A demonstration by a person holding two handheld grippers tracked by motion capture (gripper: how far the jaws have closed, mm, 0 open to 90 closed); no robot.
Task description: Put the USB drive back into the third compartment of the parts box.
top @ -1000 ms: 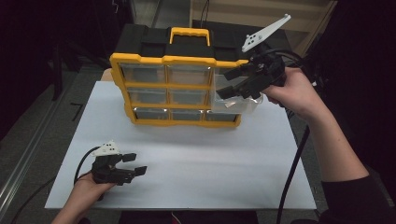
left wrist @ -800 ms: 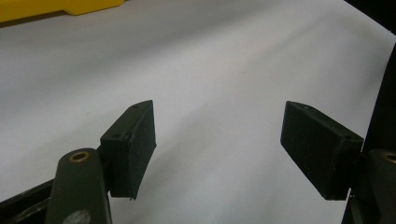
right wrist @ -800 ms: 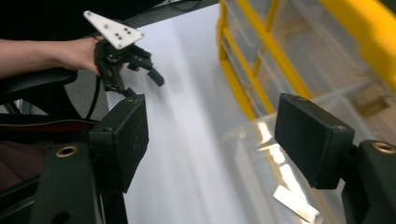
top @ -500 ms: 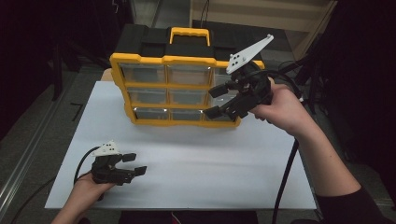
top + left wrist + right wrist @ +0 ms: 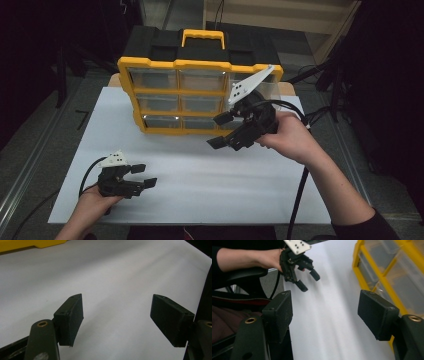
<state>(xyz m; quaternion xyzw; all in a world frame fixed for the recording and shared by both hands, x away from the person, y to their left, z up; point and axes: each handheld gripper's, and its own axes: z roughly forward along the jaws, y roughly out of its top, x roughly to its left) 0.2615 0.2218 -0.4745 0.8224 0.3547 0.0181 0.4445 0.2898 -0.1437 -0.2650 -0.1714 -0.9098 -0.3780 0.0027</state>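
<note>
Glossy yellow plastic organizer [image 5: 200, 95] with clear plastic drawers [image 5: 155, 80], matt white tabletop [image 5: 210, 185], matt black fingers [image 5: 71, 317]

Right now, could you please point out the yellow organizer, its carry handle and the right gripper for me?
yellow organizer [image 5: 176, 91]: high view, on its front frame bar.
carry handle [image 5: 202, 33]: high view, on its top bar.
right gripper [image 5: 218, 130]: high view, midway between its open jaws.

White mat [image 5: 200, 185] open between grippers (wide gap); organizer [image 5: 170, 100] blocks far side.
</note>
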